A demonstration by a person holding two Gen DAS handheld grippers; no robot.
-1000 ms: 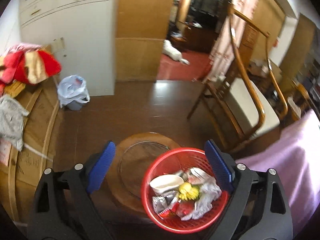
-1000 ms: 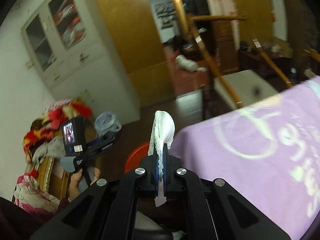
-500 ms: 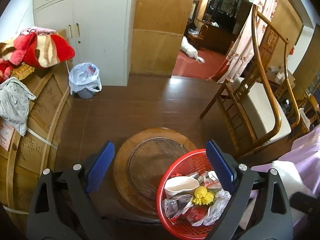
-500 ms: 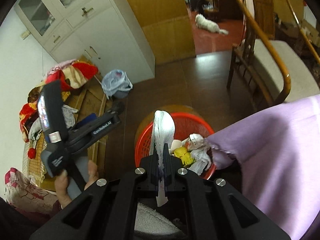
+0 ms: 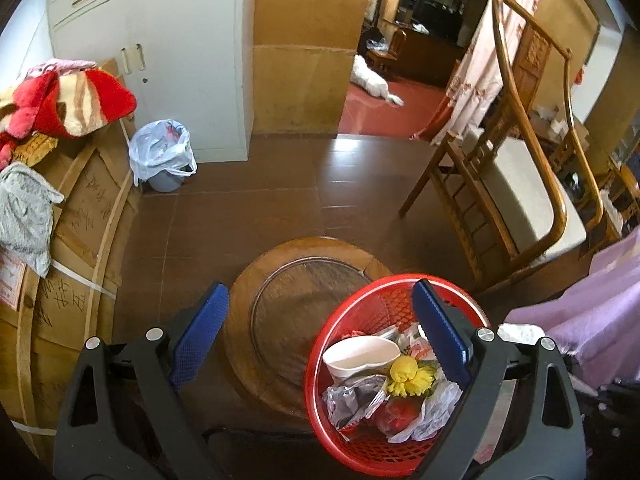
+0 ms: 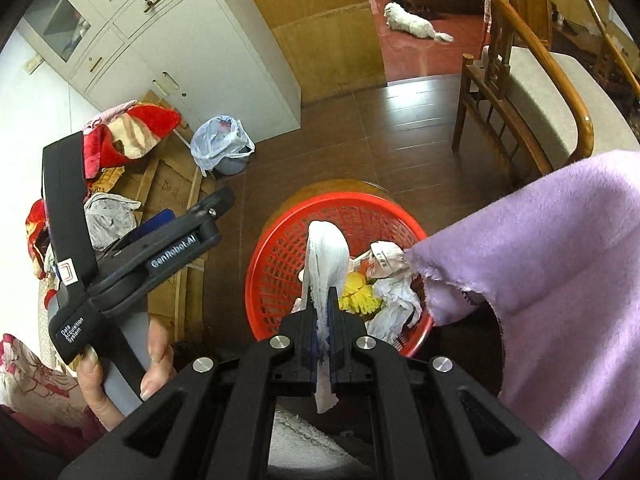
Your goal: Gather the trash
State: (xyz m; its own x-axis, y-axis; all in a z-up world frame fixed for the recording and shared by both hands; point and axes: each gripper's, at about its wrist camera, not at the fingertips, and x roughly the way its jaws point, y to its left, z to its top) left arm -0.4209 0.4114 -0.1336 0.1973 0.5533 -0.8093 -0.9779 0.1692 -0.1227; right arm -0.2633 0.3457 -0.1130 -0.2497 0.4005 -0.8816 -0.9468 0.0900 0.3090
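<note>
A crumpled white tissue [image 6: 326,256] sticks up above a round red basket [image 6: 280,248] that is full of wrappers, a white cup and other trash.

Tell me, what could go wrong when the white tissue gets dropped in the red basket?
The right gripper pinches the white tissue above the red basket. The light tissue may cling to the pads or drift and land on the floor. The purple cloth hangs over the basket's rim, so the tissue could catch on it. The basket is already fairly full, so it may roll off the pile.
</note>
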